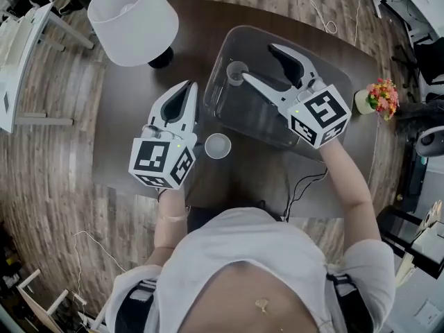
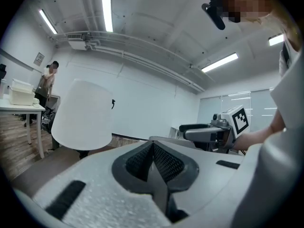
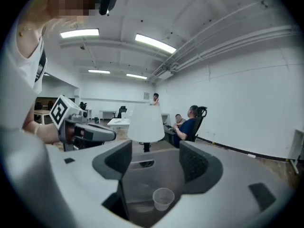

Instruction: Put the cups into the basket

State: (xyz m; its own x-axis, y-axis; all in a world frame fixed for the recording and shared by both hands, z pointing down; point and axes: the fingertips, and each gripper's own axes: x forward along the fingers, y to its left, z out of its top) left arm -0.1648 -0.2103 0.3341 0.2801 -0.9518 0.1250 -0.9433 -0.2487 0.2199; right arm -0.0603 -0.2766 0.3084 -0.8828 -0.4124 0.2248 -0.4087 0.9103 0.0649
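Hovering over the basket, the right gripper gapes wide and empty, the first cup sitting inside just below. The left gripper is clamped on nothing beside the second cup on the table. That one looks next: open, straddle, squeeze.

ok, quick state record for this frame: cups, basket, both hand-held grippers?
cup 1: upright inside basket, at its far-left corner
cup 2: upright on table, just outside the basket's near-left corner
left hand-held gripper: jaws together, empty, over the table left of the basket
right hand-held gripper: jaws apart, empty, above the basket with cup 1 below it
other: lamp, flowers on the table
progress: one cup in, one still out
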